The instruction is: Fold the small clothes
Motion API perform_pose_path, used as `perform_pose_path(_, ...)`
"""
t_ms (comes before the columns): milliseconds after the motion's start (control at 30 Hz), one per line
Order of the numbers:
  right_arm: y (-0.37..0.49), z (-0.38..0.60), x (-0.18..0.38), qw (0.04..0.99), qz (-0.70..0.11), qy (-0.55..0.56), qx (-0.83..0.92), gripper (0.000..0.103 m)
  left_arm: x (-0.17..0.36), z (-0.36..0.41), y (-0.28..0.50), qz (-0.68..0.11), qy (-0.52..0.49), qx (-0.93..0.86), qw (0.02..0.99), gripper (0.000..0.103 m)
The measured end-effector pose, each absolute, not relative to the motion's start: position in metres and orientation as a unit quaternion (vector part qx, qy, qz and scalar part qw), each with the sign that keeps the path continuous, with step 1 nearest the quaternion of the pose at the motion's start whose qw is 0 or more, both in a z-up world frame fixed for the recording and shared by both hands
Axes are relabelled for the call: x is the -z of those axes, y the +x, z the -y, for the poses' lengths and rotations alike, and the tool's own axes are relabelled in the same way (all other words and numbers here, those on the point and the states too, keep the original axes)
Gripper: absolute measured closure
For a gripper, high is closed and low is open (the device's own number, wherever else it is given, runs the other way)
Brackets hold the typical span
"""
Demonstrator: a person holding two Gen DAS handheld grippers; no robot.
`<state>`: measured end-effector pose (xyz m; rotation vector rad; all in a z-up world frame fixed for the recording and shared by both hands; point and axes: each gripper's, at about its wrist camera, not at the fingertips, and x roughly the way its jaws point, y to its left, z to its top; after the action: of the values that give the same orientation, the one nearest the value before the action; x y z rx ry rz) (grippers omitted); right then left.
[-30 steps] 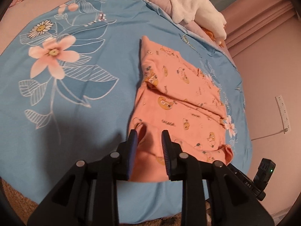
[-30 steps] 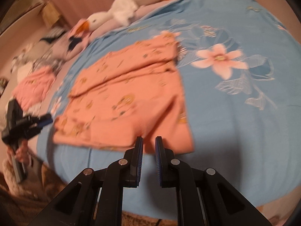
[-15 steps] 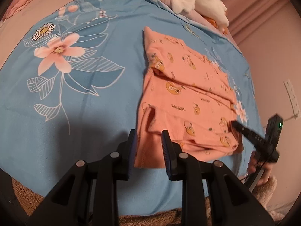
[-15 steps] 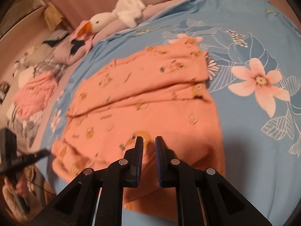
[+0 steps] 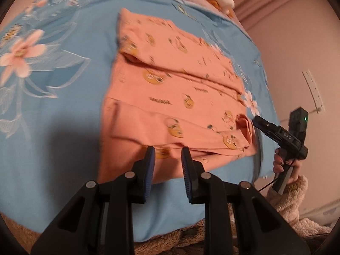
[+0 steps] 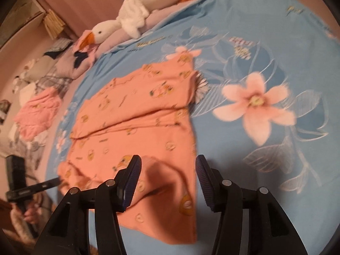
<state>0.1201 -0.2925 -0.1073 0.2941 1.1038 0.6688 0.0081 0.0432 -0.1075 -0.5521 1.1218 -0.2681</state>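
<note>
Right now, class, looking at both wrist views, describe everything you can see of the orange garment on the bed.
The orange garment is small, soft-looking cloth printed with yellow cartoon figures. It lies partly folded on the blue floral bedsheet, with layered flaps and creases across it and a snap button near its lower hem. The left tongs and right tongs are both open, poised over its near edge; whether they touch the cloth cannot be told.

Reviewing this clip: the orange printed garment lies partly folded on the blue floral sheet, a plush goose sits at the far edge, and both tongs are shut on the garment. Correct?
Not quite. The right tongs stand wide open over the orange garment, as the right wrist view shows, and the left tongs show a clear gap too. The blue sheet and goose are right.
</note>
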Motion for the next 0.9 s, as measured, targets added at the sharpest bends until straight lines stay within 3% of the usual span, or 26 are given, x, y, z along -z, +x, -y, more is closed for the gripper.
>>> perform_pose_path(133,0.116,0.279,0.117,0.776,-0.527,0.123,-0.324,0.052,0.122,-0.031,0.026,-0.535,-0.256,0.13,0.795,0.082)
perform_pose_path(200,0.111,0.275,0.115,0.781,-0.521,0.108,-0.327,0.084,0.124,-0.031,0.034,-0.527,-0.259,0.13,0.799,0.084)
perform_pose_path(233,0.109,0.273,0.113,0.784,-0.517,0.099,-0.328,0.087,0.126,-0.032,0.04,-0.522,-0.268,0.132,0.799,0.084)
perform_pose_path(367,0.109,0.278,0.099,0.809,-0.489,0.107,-0.308,0.089,0.132,-0.047,0.057,-0.51,-0.316,0.117,0.791,0.089)
perform_pose_path(600,0.118,0.303,0.098,0.837,-0.458,0.173,-0.244,0.089,0.107,-0.077,0.059,-0.461,-0.316,0.06,0.827,0.089)
perform_pose_path(667,0.122,0.309,0.106,0.828,-0.468,0.197,-0.237,0.096,0.105,-0.087,0.056,-0.462,-0.324,0.058,0.824,0.086)
perform_pose_path(733,0.122,0.312,0.111,0.817,-0.476,0.211,-0.247,0.096,0.101,-0.096,0.049,-0.462,-0.318,0.056,0.826,0.085)
perform_pose_path(900,0.12,0.312,0.107,0.807,-0.478,0.203,-0.279,0.092,0.097,-0.108,0.033,-0.459,-0.288,0.029,0.84,0.063)
